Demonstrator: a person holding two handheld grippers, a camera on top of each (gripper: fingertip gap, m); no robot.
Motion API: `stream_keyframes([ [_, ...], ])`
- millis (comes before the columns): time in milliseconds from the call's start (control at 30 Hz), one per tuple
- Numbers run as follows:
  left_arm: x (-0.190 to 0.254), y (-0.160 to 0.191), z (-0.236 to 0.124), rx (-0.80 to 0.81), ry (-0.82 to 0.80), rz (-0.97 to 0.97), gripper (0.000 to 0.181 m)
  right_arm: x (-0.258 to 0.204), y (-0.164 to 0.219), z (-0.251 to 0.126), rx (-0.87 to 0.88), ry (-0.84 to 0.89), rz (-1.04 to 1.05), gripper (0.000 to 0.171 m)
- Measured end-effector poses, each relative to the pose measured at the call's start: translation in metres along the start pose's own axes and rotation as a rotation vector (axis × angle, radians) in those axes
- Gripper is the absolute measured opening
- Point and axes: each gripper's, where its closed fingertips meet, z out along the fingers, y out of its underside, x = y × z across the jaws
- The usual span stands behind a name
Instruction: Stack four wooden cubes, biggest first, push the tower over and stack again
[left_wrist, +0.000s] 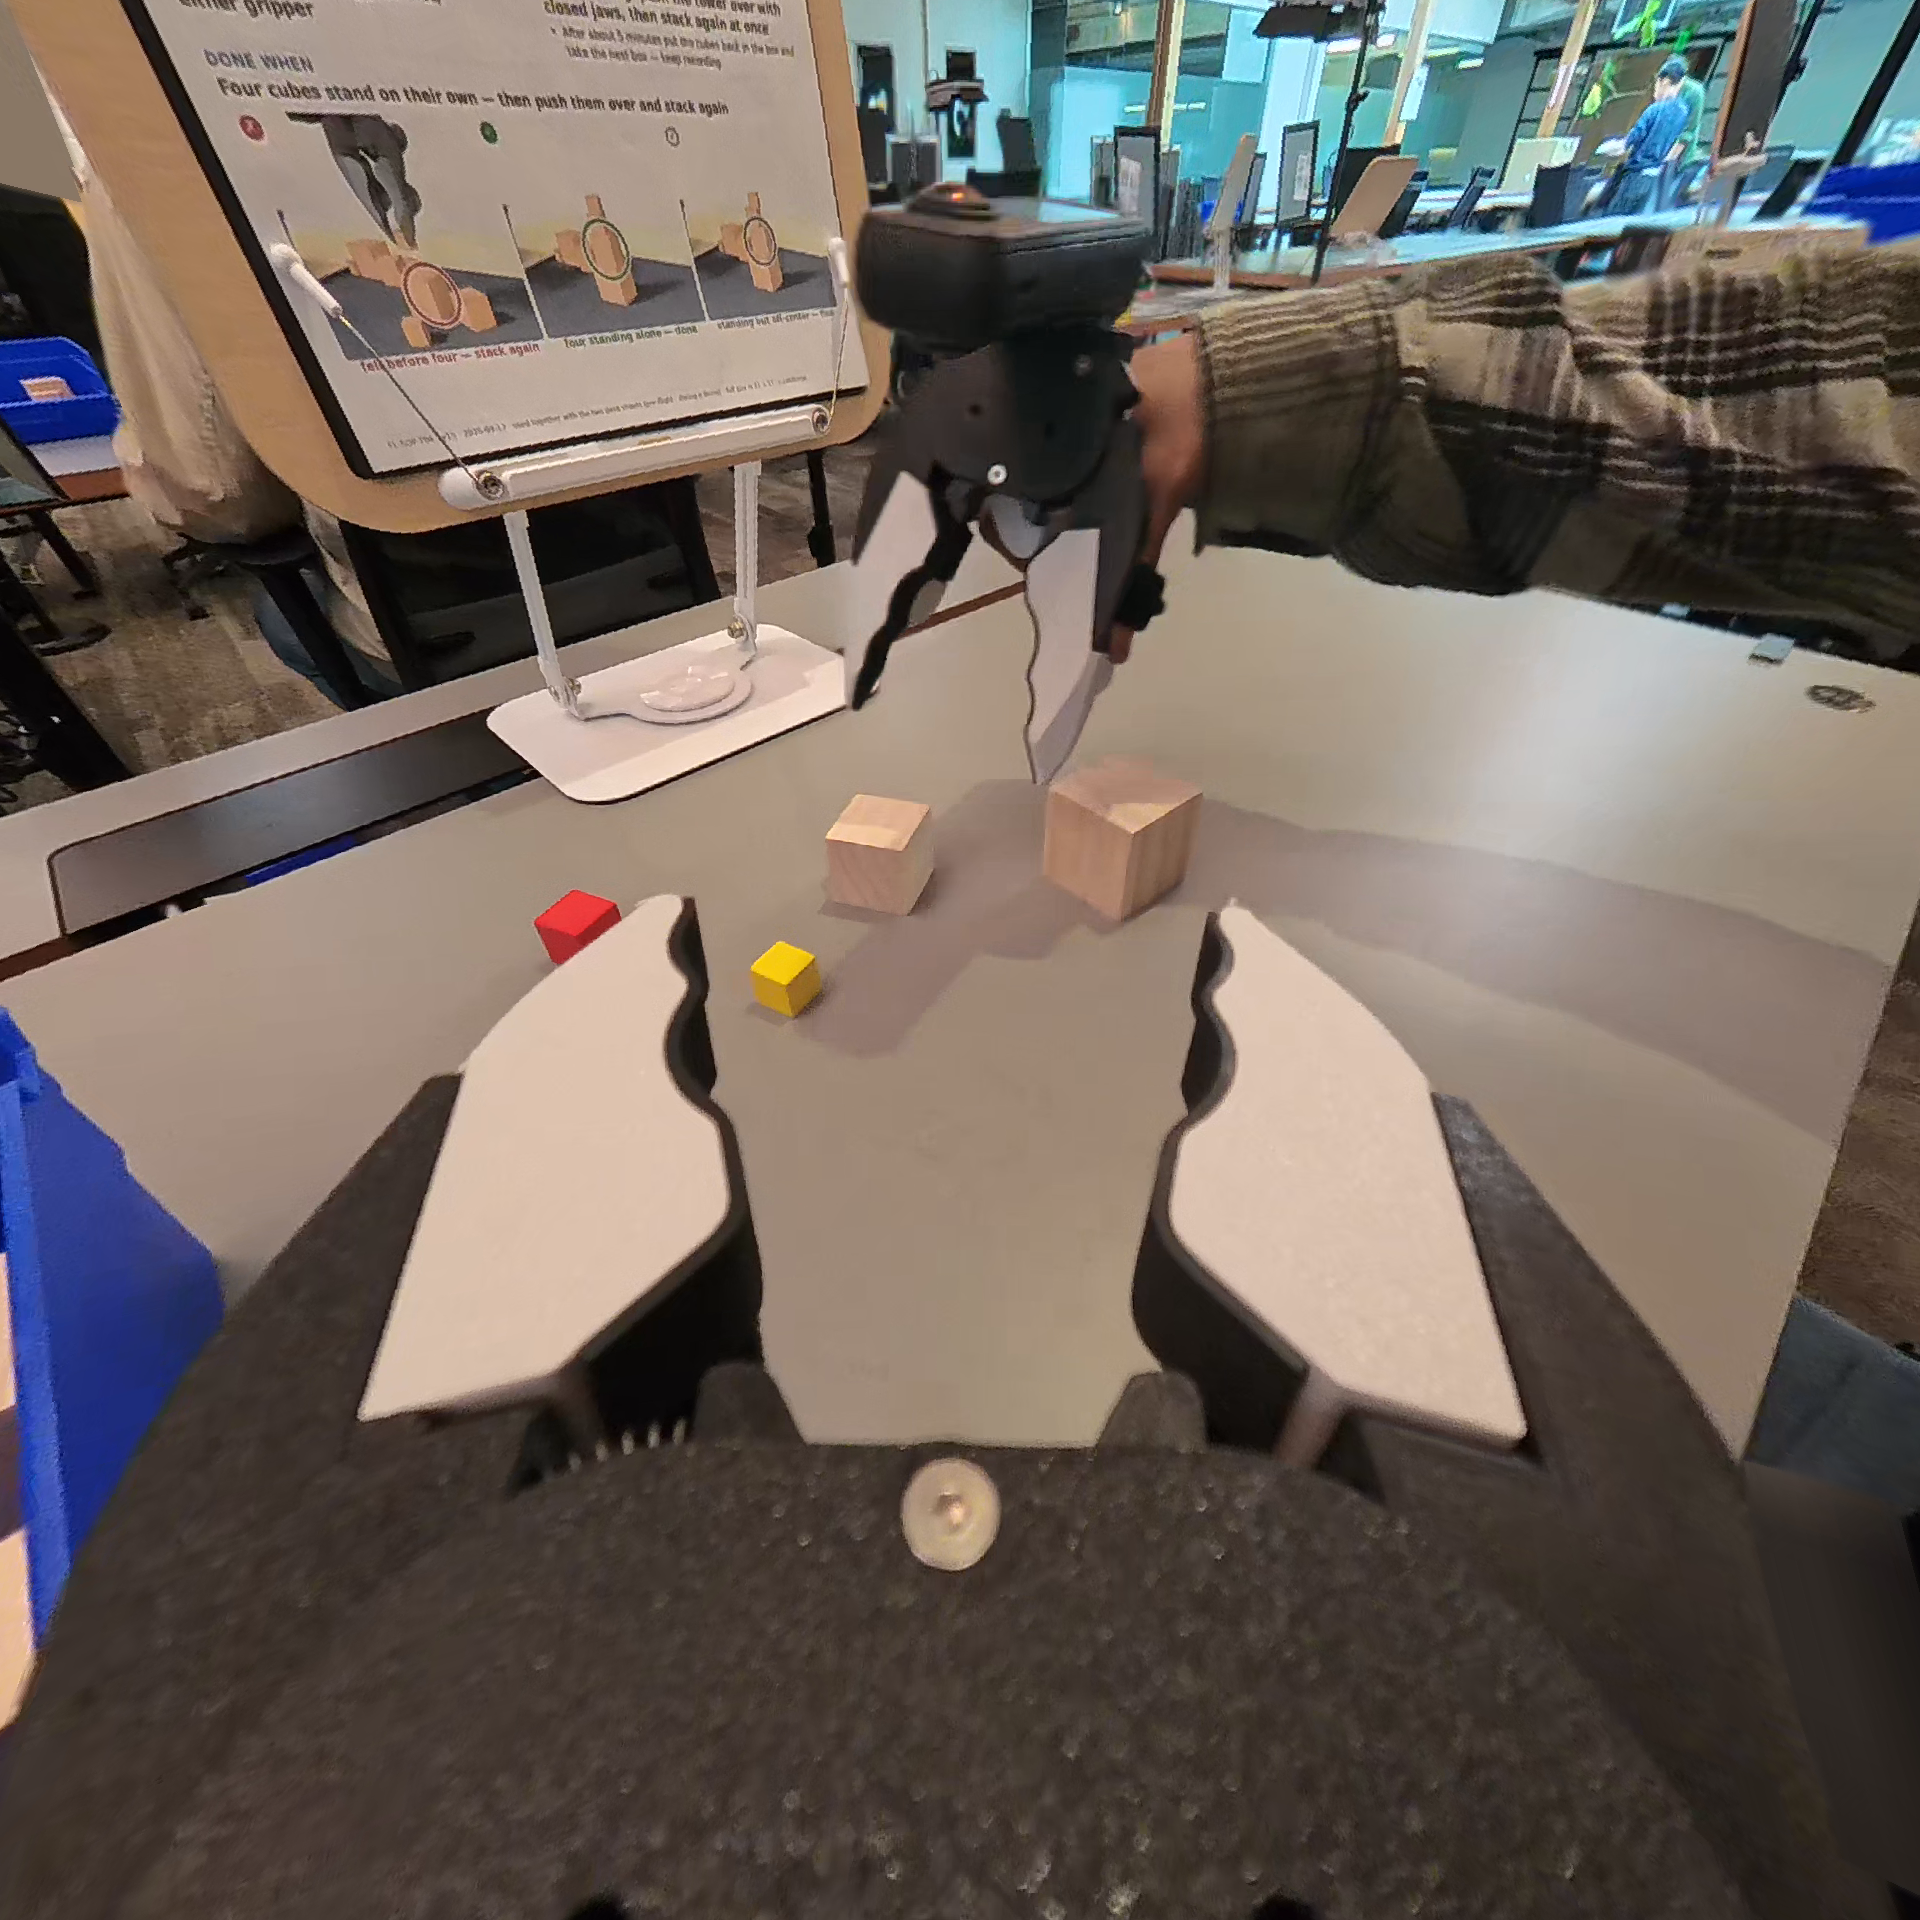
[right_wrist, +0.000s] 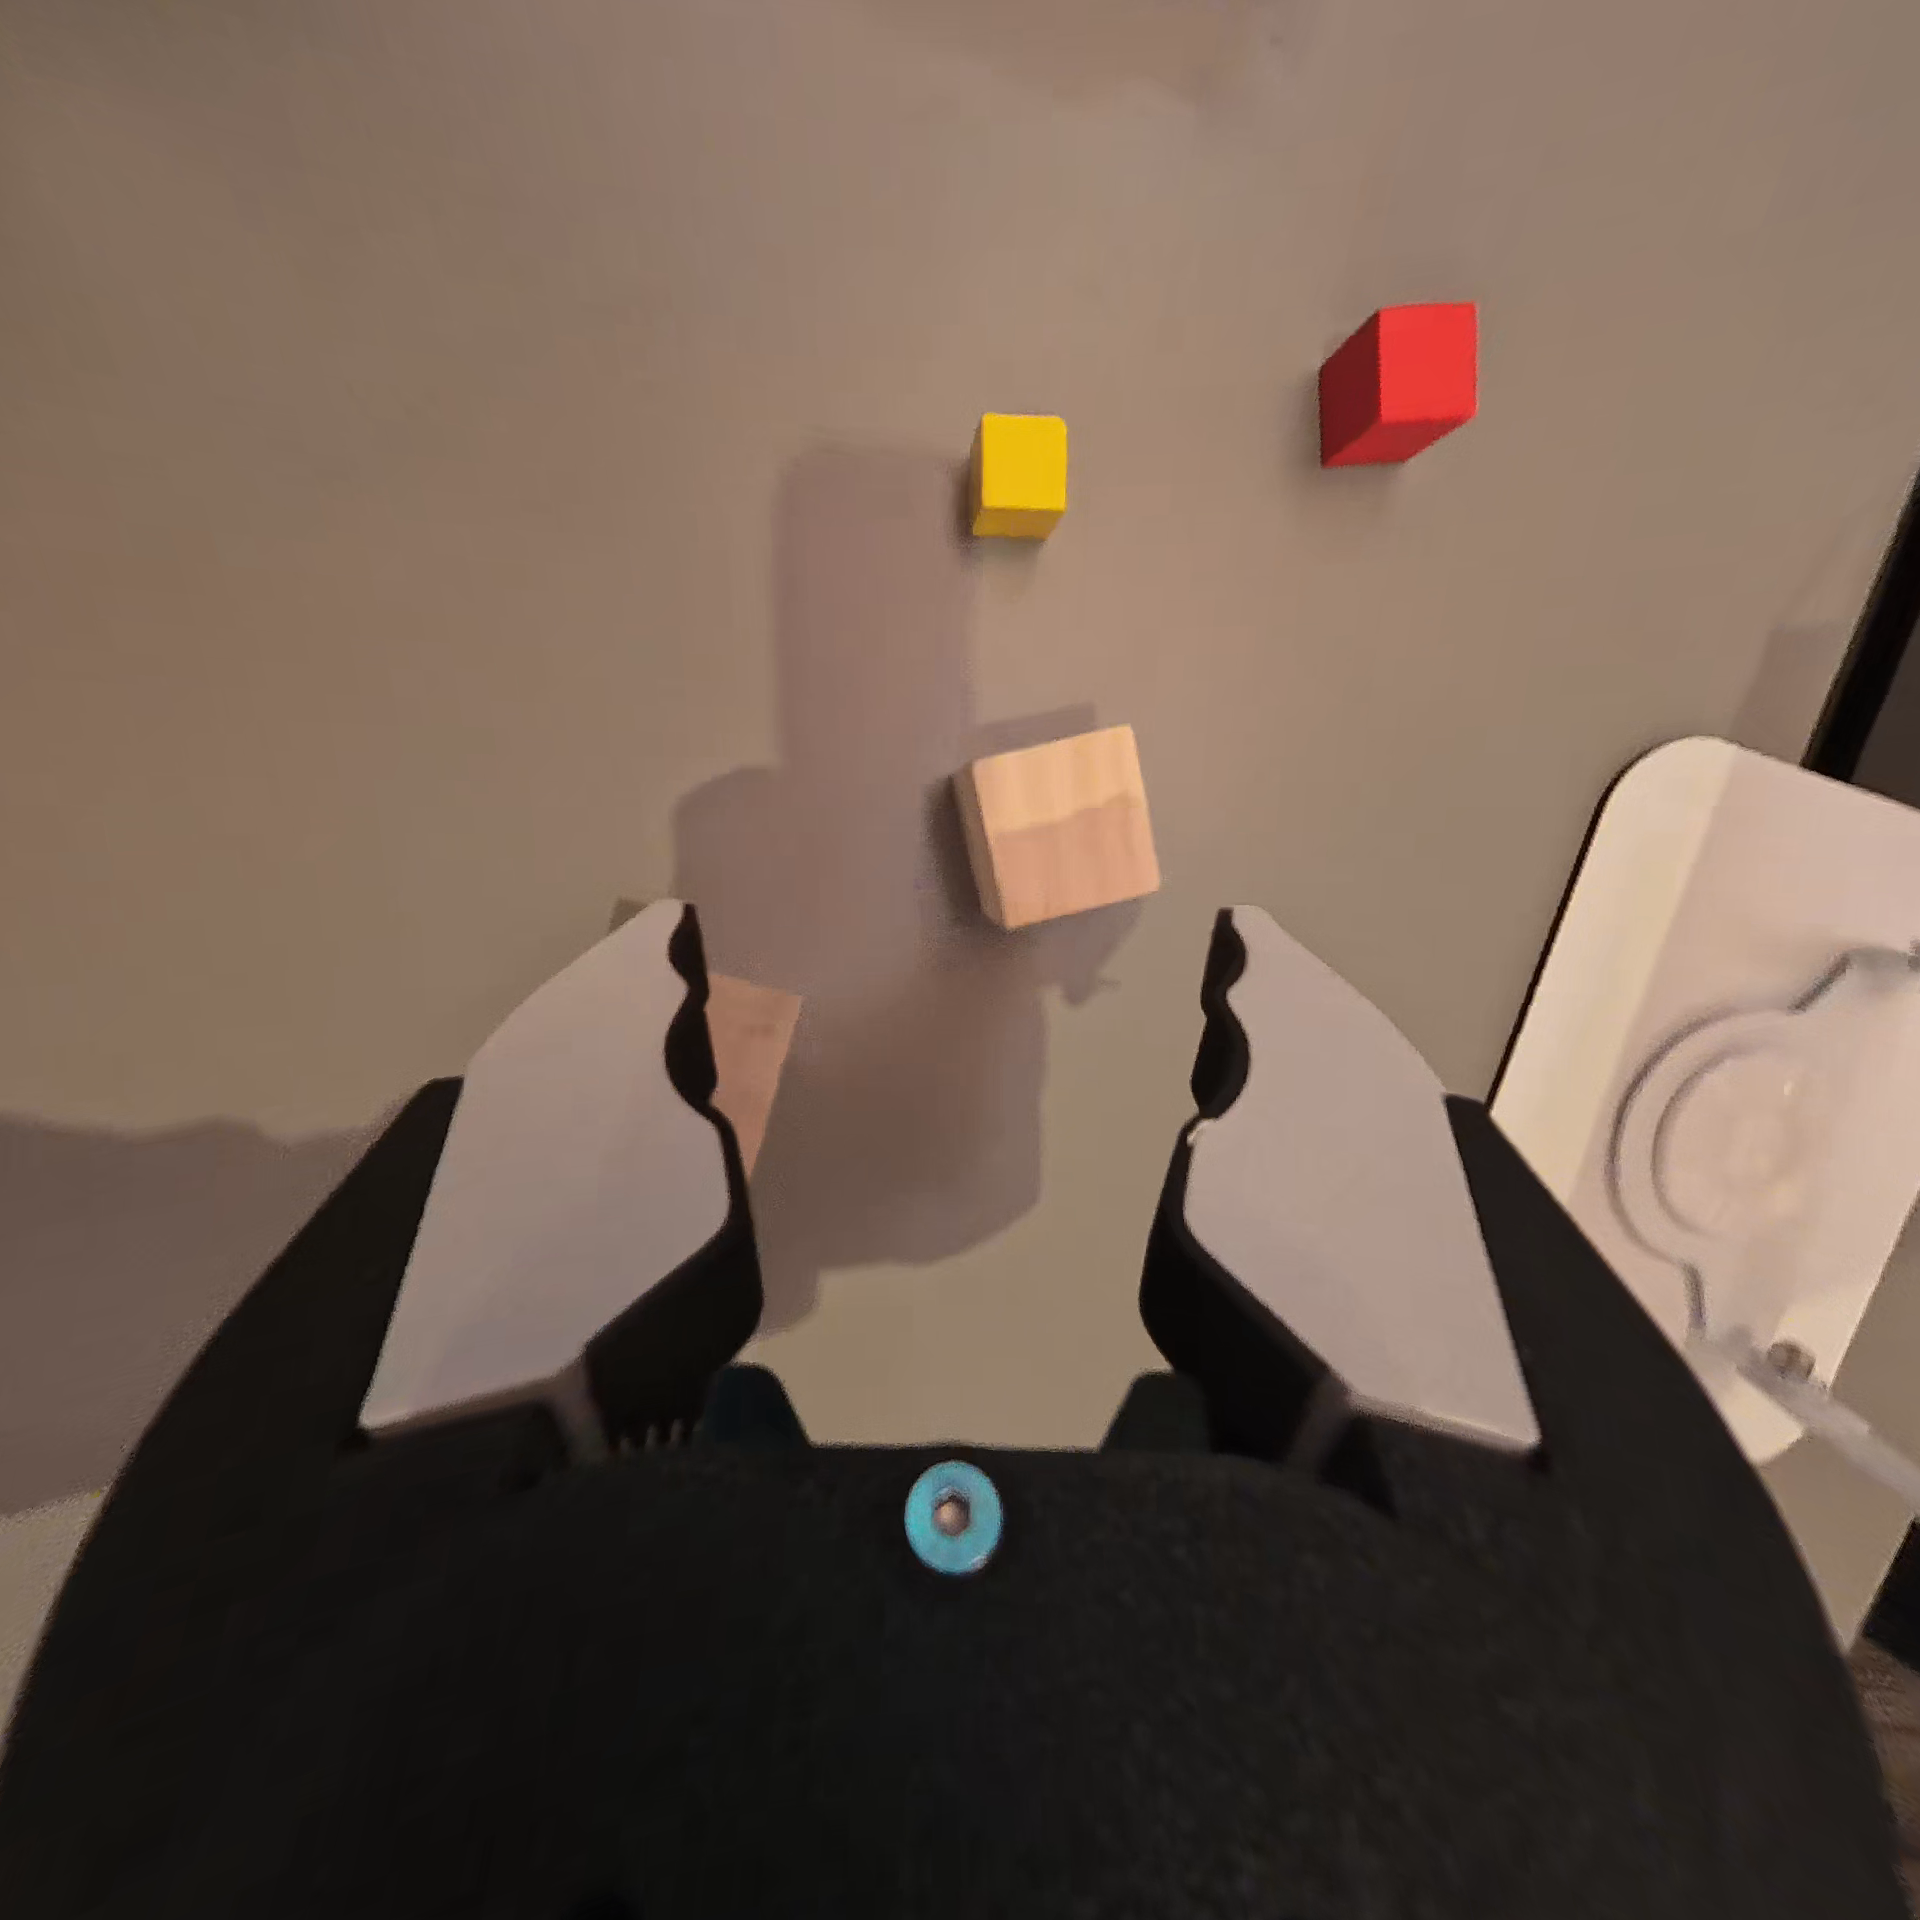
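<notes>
Several cubes lie apart on the grey table (left_wrist: 935, 1195). The biggest plain wooden cube (left_wrist: 1122, 836) is at the right, the smaller plain cube (left_wrist: 878, 852) left of it, the small yellow cube (left_wrist: 784, 977) nearer, the red cube (left_wrist: 575, 923) at the left, partly behind my left finger. My left gripper (left_wrist: 951, 914) is open and empty, low over the table. My right gripper (left_wrist: 951, 738) hangs open and empty just above the biggest cube. In the right wrist view that gripper (right_wrist: 951, 920) is open; the biggest cube (right_wrist: 748, 1049) peeks beside its left finger, with the smaller plain cube (right_wrist: 1060, 826), yellow cube (right_wrist: 1020, 473) and red cube (right_wrist: 1397, 384) beyond.
A white stand (left_wrist: 665, 717) holding an instruction board (left_wrist: 499, 229) is at the table's far edge; its base also shows in the right wrist view (right_wrist: 1704, 1091). A blue bin (left_wrist: 62, 1299) sits at the left. A person's plaid sleeve (left_wrist: 1558, 416) reaches in from the right. Across from one pair of fingers to the other is roughly 20 cm. My right gripper's tips are some 5 cm from the biggest plain wooden cube (left_wrist: 1122, 836).
</notes>
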Motion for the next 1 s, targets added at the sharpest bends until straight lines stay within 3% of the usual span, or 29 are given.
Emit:
stream_keyframes([
  [267,-0.010,0.016,0.007,-0.040,-0.006,-0.019,0.089,0.017,-0.001,0.045,-0.103,-0.096,-0.068,0.086],
  [567,-0.016,0.023,0.010,-0.053,-0.007,-0.033,0.089,0.016,0.005,0.067,-0.141,-0.149,-0.082,0.075],
  [733,-0.015,0.024,0.010,-0.057,-0.004,-0.034,0.089,0.017,0.011,0.070,-0.163,-0.154,-0.066,0.045],
  [867,-0.013,0.022,0.010,-0.057,-0.002,-0.030,0.089,0.025,0.009,0.062,-0.132,-0.120,0.010,0.044],
  [1000,-0.010,0.016,0.007,-0.043,-0.001,-0.022,0.089,0.033,0.005,0.032,-0.093,-0.039,0.087,0.044],
])
